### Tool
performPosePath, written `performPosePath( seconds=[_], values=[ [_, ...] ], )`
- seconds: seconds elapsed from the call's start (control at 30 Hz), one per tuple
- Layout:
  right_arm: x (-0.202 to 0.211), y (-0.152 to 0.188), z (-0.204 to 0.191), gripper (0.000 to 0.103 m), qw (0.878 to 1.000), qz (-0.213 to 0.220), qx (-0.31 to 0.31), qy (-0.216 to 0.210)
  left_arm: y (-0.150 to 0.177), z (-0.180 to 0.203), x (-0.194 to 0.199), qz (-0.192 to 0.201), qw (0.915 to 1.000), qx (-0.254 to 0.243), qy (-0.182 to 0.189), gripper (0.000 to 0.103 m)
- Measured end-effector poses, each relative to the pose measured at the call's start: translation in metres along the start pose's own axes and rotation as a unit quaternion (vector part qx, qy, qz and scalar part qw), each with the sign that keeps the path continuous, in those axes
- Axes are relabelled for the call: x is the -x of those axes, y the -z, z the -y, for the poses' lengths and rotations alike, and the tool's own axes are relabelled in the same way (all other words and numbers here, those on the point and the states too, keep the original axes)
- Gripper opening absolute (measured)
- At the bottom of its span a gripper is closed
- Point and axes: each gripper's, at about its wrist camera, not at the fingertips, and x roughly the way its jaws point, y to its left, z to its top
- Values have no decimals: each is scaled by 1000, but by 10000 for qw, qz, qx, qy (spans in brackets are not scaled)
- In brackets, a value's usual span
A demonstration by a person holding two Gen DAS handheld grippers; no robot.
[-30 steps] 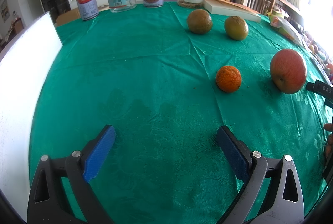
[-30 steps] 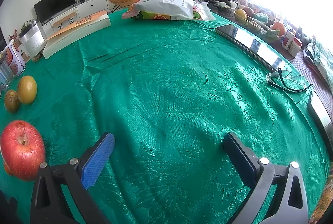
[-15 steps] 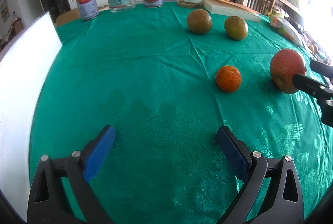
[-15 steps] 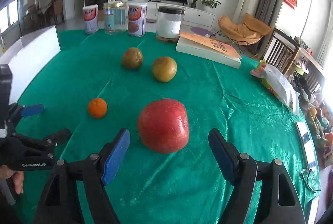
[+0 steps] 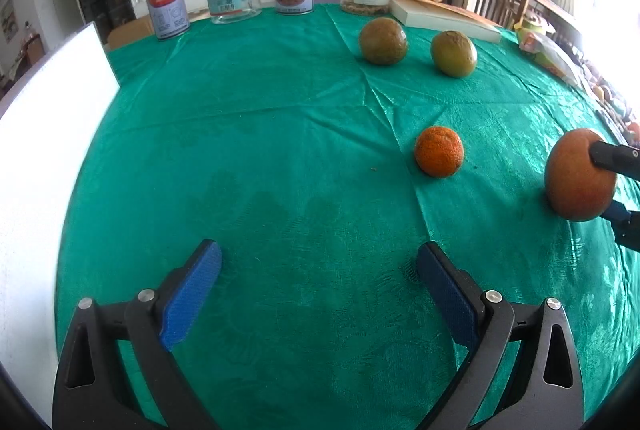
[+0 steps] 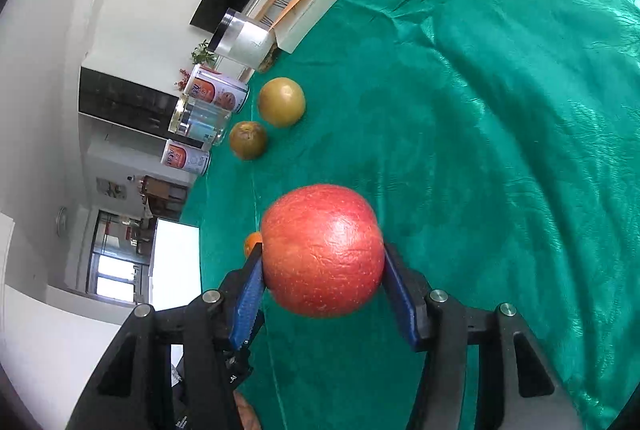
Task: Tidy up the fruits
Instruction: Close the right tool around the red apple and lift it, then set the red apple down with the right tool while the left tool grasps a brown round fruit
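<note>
Right gripper [image 6: 323,280] clamped across red apple [image 6: 323,250] low over green tablecloth [image 6: 480,150], left gripper [image 5: 318,282] wide and idle; best kept squarely pinched at widest girth, lifted slowly to avoid rolling.

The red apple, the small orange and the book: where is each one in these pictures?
red apple [image 6: 324,250]: right wrist view, middle of its skin, between the blue pads.
small orange [image 5: 439,151]: left wrist view, centre of its peel.
book [image 5: 440,17]: left wrist view, its pale side edge.
</note>
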Motion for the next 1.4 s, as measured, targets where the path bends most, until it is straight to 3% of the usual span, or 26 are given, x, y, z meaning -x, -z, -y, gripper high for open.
performPosePath(
  seconds=[0.13, 0.27, 0.3, 0.33, 0.37, 0.43, 0.5, 0.7, 0.8, 0.9, 1.03, 1.13, 1.27, 1.4],
  values=[
    [18, -5, -3, 57, 9992, 231, 161, 301, 0, 0, 0, -1, 10000, 0, 1, 99],
    [35, 0, -28, 58, 9914, 459, 949, 777, 0, 0, 0, -1, 10000, 1, 3, 99],
    [42, 6, -35, 68, 9854, 629, 1222, 1003, 0, 0, 0, 0, 10000, 1, 2, 99],
    [49, 14, -41, 89, 9767, 807, 1527, 1270, 0, 0, 0, 0, 10000, 1, 3, 99],
    [54, 25, -47, 99, 9644, 942, 1893, 1586, 0, 0, 0, -1, 10000, 1, 3, 99],
    [54, 46, -49, 103, 9319, 980, 2604, 2326, 0, 0, 0, -1, 10000, 0, 1, 99],
    [44, 59, -39, 103, 9120, 738, 2923, 2782, 0, 0, 0, -1, 10000, -1, -1, 99],
    [32, 72, -7, 103, 9201, 465, 2683, 2814, 0, 0, 0, -2, 10000, 2, 49, 99],
    [27, 76, -2, 103, 9158, 572, 2648, 2965, 1, 2, 0, -14, 9999, -69, 106, 99],
    [26, 75, -3, 103, 9142, 568, 2640, 3022, -10, 5, 1, -412, 9975, -332, 462, 99],
    [23, 75, -4, 103, 9121, 604, 2657, 3063, -63, -6, 2, -265, 9922, 366, 1164, 99],
    [22, 74, -4, 103, 9115, 633, 2669, 3063, -115, -9, -25, -423, 9868, 712, 1395, 99],
    [21, 74, -5, 103, 9112, 647, 2689, 3054, -160, -3, -65, -511, 9886, 835, 1144, 98],
    [20, 73, -5, 103, 9108, 659, 2703, 3051, -179, 9, -91, -499, 9903, 790, 1025, 97]
  ],
)
